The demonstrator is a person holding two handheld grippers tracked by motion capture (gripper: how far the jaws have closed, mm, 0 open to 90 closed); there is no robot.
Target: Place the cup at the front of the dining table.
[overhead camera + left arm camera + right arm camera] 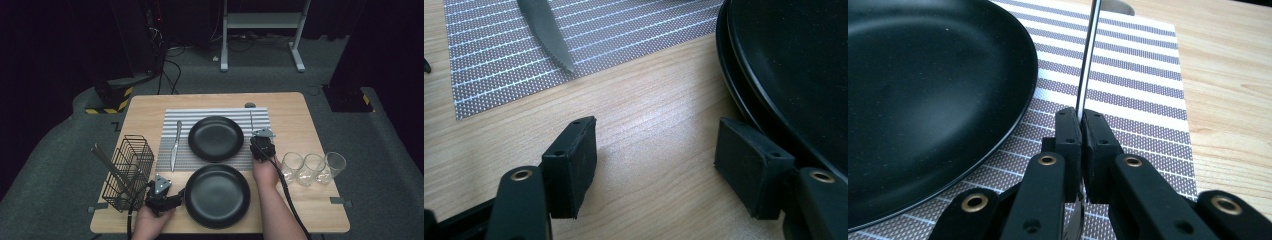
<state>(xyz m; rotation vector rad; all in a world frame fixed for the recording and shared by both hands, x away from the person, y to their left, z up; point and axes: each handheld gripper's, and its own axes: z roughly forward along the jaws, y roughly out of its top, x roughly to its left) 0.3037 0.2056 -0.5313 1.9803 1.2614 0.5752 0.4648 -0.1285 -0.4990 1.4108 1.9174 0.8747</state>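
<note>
A striped placemat lies on the wooden table. On it rest a black plate, a knife to the plate's left and a thin metal utensil to its right. My right gripper is shut on the utensil's handle, low over the mat beside the plate. A second black plate sits on bare wood at the front. My left gripper is open over the wood, with one jaw close to that plate's rim. The knife tip lies ahead of it.
A black wire basket holding long sticks stands at the table's left edge. Three clear glasses line up at the right, just past my right hand. Past the far edge are a white stand and cables on the floor.
</note>
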